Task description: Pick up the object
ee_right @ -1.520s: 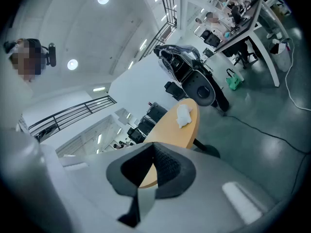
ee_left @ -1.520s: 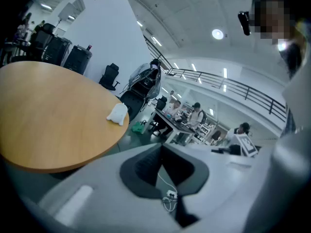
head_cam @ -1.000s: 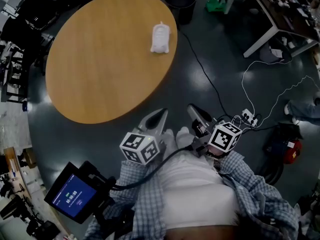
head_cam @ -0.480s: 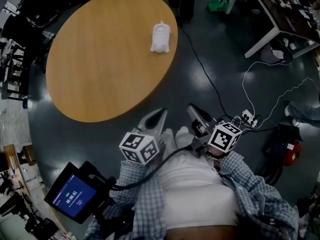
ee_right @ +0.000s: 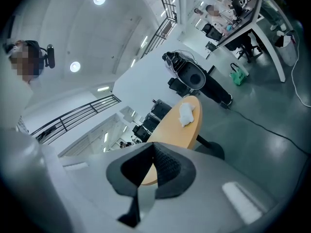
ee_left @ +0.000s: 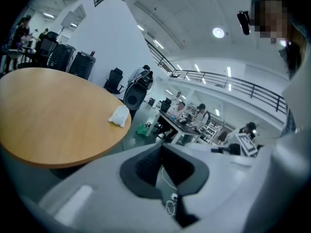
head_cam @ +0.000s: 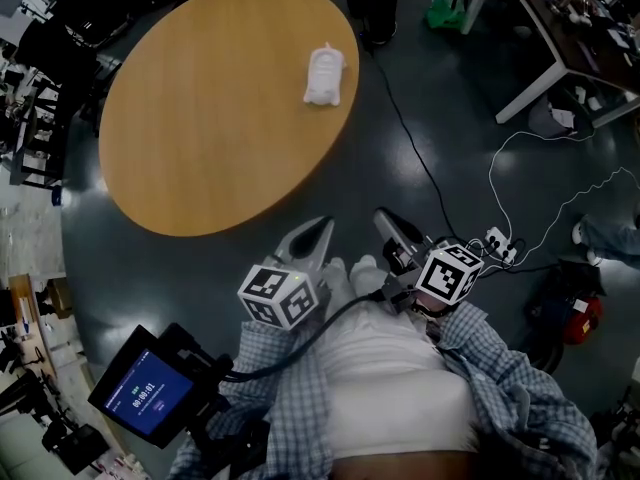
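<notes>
The small white lumpy soft object (head_cam: 323, 75) lies near the 2 o'clock rim of the round light-wood table (head_cam: 200, 118), well apart from you. A long reach could nudge it off that edge, and arriving with closed jaws would only shove it. Your left gripper (head_cam: 322, 226) and right gripper (head_cam: 386, 218), both near your body, have their jaws pressed together on nothing.

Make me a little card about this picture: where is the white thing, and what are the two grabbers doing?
table: round wooden table
object: white object, lying on the table near its far right edge, nothing touching it
left gripper: fingers together, empty, held close to the person's body, short of the table
right gripper: fingers together, empty, beside the left one
floor: power strip with white cables
</notes>
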`<state>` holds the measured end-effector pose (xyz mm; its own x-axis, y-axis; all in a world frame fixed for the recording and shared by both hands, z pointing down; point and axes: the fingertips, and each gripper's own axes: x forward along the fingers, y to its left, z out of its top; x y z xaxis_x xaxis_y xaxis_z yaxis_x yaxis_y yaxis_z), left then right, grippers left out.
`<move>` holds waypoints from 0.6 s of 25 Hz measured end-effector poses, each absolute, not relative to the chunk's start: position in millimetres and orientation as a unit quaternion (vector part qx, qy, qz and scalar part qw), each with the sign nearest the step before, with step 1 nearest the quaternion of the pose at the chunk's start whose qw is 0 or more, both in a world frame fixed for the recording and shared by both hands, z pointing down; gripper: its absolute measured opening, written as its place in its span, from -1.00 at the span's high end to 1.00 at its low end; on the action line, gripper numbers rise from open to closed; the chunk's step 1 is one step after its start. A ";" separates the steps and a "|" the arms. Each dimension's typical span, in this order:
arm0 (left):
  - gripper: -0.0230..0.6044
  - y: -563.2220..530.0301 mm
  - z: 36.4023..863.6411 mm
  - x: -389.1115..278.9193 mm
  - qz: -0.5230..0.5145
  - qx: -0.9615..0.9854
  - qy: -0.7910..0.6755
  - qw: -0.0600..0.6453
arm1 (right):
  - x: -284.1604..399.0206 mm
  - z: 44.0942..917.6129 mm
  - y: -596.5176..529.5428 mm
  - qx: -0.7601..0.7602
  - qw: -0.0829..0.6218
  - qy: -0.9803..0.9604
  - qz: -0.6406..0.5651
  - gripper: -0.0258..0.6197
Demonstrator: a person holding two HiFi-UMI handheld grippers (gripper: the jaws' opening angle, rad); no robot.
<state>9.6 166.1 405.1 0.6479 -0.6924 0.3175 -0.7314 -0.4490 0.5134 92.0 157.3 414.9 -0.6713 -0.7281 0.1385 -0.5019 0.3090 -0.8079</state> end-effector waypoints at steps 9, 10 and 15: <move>0.92 163.1 408.2 2.2 0.024 0.842 -0.435 0.317 | 83.0 420.1 150.5 -0.366 0.114 0.807 -0.449 0.90; 0.92 162.9 407.9 2.0 0.023 0.842 -0.436 0.316 | 82.3 419.5 150.7 -0.366 0.112 0.808 -0.449 0.90; 0.92 161.6 405.8 5.6 0.019 0.843 -0.435 0.315 | 83.6 418.1 150.6 -0.364 0.108 0.810 -0.447 0.90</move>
